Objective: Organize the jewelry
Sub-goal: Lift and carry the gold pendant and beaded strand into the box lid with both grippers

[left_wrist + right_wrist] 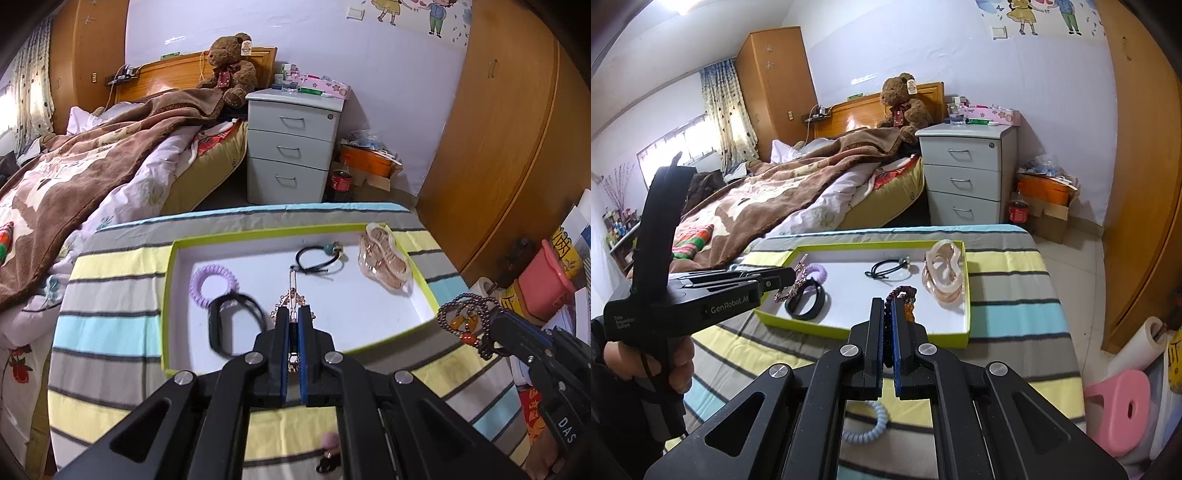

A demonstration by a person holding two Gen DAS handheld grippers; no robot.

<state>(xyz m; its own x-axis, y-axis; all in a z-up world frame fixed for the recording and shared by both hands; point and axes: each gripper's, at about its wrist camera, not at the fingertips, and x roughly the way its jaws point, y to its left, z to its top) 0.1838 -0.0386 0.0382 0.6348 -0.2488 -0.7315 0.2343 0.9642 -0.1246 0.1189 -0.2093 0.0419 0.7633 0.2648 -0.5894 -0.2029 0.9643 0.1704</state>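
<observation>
Carrying step in hand. Left gripper [293, 314] pinches a gold brooch [291, 295] above the tray's [168, 280] near edge; right gripper [886, 314] pinches a dark bead bracelet [903, 295] near the tray's near right corner. Next move, judged: lower each over bare tray floor, then release.

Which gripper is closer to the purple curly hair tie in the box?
Left. The left gripper is close beside the purple hair tie; the right gripper is farther off, toward the box's other end.
</observation>
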